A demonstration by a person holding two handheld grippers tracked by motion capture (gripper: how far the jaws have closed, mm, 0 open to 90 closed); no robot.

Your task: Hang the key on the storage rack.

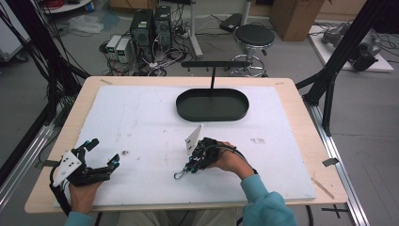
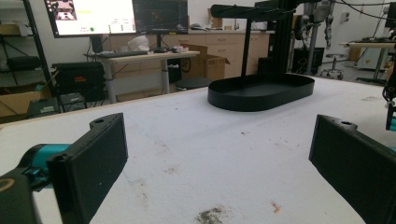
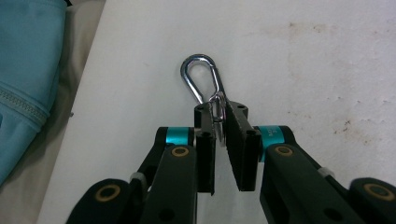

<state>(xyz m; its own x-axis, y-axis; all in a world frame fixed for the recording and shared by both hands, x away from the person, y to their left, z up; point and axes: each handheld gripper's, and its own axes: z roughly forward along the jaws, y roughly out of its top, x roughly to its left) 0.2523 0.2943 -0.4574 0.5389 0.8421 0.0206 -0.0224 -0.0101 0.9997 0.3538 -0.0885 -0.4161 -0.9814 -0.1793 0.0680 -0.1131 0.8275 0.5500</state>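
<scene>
Near edge: right gripper pinching a silver carabiner, jaws nearly together on its small ring, clip lying on the white mat. Left gripper low over the mat, jaws spread wide, nothing between them. Farther back, black oval tray with upright stand.

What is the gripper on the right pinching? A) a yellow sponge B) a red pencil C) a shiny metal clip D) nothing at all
C: the right gripper has its jaws closed on a shiny metal clip, whose silver loop sticks out past the jaw tips above the white table cover.
</scene>
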